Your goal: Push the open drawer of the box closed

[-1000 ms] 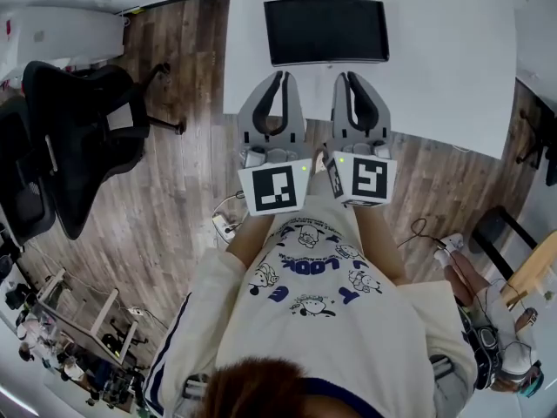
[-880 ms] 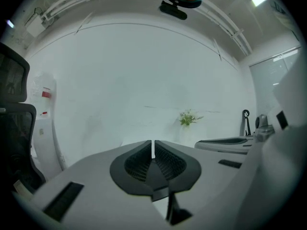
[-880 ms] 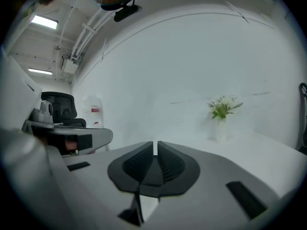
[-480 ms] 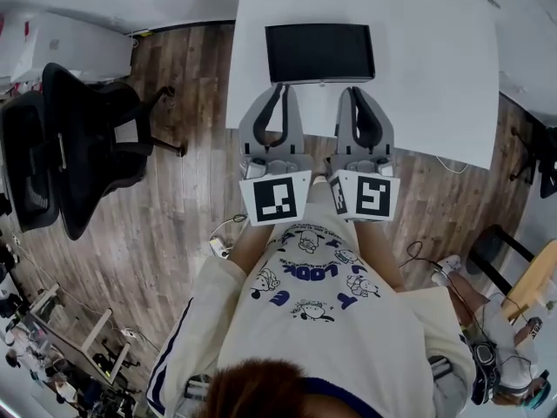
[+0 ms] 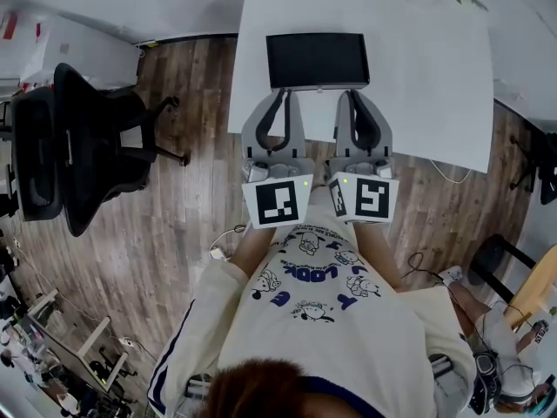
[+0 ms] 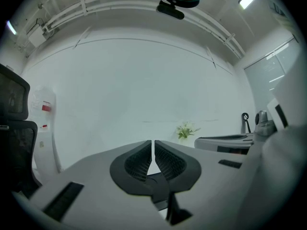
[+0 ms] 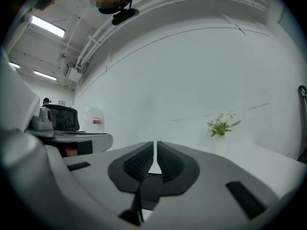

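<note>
Two grippers sat side by side at the desk's (image 5: 418,77) near edge, the left gripper (image 5: 280,94) and the right gripper (image 5: 354,94), each with its fingers pinched together on nothing. The black box (image 5: 317,59) lay on the desk just past their tips, close to that near edge. Couldn't make out its drawer from above. Only readable writing was "LOOK" on the person's shirt (image 5: 305,294).

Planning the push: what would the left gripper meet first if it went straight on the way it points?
Likely the black box on the white table: the left gripper points at its near side. Its own view shows no box, so it may pass above.
</note>
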`<action>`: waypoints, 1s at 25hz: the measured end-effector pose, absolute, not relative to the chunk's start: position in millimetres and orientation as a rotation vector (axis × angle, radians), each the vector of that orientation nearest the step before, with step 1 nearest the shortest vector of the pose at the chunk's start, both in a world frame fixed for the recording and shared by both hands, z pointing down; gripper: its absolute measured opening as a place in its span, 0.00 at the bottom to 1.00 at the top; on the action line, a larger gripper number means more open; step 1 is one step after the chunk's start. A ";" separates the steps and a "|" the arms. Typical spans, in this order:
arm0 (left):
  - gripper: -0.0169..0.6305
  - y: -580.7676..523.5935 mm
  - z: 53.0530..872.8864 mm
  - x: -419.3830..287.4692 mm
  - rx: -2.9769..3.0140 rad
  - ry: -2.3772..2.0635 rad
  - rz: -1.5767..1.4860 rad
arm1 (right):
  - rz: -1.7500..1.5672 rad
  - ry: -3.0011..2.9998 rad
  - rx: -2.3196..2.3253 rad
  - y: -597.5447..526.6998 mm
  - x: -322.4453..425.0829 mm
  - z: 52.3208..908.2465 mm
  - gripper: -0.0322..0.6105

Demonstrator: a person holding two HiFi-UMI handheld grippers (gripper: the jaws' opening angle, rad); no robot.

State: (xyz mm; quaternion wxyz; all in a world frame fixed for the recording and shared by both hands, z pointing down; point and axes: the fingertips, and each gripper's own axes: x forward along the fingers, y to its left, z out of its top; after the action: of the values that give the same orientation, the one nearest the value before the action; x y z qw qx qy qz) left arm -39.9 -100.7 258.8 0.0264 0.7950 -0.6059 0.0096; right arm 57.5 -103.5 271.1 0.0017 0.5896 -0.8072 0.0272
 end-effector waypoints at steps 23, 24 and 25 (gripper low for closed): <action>0.07 -90.1 244.3 -32.9 2.466 -1.900 0.002 | 0.067 -2.559 1.833 -95.9 60.7 262.9 0.11; 0.07 -90.3 244.2 -32.9 2.465 -1.902 0.002 | 0.068 -2.560 1.833 -96.4 60.9 263.1 0.11; 0.07 -90.6 244.2 -32.8 2.465 -1.902 0.004 | 0.069 -2.560 1.832 -96.9 61.1 263.2 0.11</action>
State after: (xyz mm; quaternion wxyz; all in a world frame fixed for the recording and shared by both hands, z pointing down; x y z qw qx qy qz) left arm -32.8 -90.6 244.2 0.0139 0.7917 -0.6108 0.0013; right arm 61.1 -96.9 263.2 -0.0036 0.5819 -0.8129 0.0219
